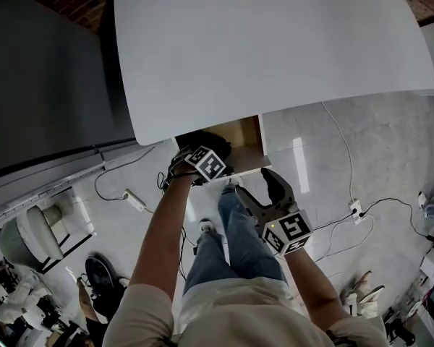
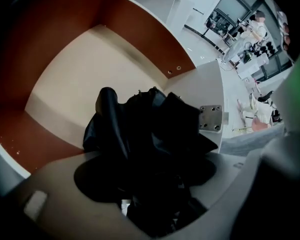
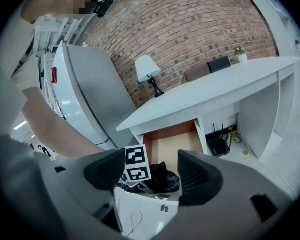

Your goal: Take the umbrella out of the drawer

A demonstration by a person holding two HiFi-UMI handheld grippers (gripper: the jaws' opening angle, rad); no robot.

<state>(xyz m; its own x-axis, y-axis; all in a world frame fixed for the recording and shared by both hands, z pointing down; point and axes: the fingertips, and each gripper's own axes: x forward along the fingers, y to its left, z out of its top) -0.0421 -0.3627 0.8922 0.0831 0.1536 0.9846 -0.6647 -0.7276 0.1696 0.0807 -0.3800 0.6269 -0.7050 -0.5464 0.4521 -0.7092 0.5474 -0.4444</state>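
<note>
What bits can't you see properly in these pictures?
- Umbrella, left gripper view: one black heap, so its handle and tip can't be told apart.
- Left tongs, same view: dark pads against black cloth, so whether they touch it is unclear.
- Drawer, head view: the desk covers most of it.
- Far room, left gripper view: too small and blurred.

Between the grey left fingers (image 2: 50,184) the umbrella (image 2: 155,129) is black. Beyond them the drawer (image 2: 65,79) has a beige floor and red-brown walls. Between the grey right fingers (image 3: 200,176) the cube (image 3: 136,164) shows black-and-white squares; beyond them the desk (image 3: 210,91) is white and the wall (image 3: 190,29) is red-brown brick.
</note>
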